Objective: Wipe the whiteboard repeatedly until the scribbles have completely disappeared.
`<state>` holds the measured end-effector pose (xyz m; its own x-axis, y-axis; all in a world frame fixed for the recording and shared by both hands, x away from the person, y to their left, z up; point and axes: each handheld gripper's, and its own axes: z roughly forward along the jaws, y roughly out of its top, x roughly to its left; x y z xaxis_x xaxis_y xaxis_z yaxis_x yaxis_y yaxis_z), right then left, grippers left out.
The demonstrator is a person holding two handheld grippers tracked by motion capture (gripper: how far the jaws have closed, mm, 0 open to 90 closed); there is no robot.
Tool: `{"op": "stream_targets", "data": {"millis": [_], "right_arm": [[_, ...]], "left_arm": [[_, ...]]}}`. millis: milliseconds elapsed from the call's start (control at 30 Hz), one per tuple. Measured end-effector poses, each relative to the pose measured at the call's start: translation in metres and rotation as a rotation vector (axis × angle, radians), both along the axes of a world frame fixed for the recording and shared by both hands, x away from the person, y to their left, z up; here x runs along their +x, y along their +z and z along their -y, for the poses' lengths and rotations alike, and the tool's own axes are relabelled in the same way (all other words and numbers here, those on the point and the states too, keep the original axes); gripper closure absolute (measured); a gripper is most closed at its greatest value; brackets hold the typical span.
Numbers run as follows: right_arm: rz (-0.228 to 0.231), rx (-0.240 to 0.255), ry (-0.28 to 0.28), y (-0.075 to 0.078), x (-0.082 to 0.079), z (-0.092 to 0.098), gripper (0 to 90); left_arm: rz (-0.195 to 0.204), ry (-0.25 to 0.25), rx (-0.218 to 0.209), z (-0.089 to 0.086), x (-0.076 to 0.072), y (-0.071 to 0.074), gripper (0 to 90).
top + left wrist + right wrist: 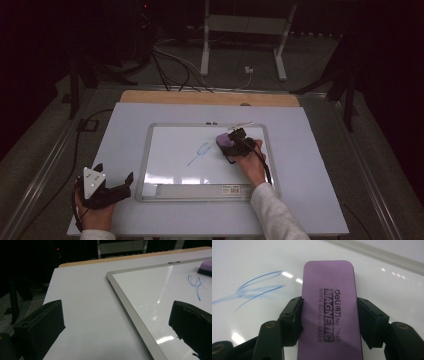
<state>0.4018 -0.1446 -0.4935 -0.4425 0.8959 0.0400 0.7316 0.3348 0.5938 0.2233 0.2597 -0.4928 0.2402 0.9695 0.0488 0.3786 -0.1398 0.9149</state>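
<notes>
Nearest me, my left gripper (114,192) rests on the white bench (125,120) just off the board's corner, fingers (40,325) spread wide and empty. Farther out, my right gripper (235,145) has its fingers (292,315) clamped on the sides of the purple rectangular magnetic whiteboard eraser (329,310), set on the silver-framed whiteboard (145,150) beside the blue scribble (199,152). The risk I see: with nothing bracing the frame, a hard wipe could slide the board, or a tilted eraser could leave streaks.

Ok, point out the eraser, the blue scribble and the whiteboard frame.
eraser (329,310), right gripper view, on its purple printed top.
blue scribble (199,152), high view, on the middle of the stroke.
whiteboard frame (132,315), left gripper view, on the grey side rail.
</notes>
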Motion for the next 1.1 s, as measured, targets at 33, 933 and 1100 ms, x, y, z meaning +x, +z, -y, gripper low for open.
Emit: {"op": "stream_targets", "data": {"millis": [33,933,1100], "right_arm": [[-0.003,-0.003,-0.010,0.000,0.001,-0.001,41.5],[-0.021,0.013,0.145,0.000,0.012,-0.063,41.4],[-0.034,-0.001,0.380,0.002,-0.009,-0.089,41.4]], "left_arm": [[0.000,-0.001,0.000,0.001,0.001,0.000,0.8],[-0.002,0.000,-0.005,0.000,0.001,0.000,0.8],[-0.002,0.002,-0.001,0.000,0.001,0.000,0.8]]}}
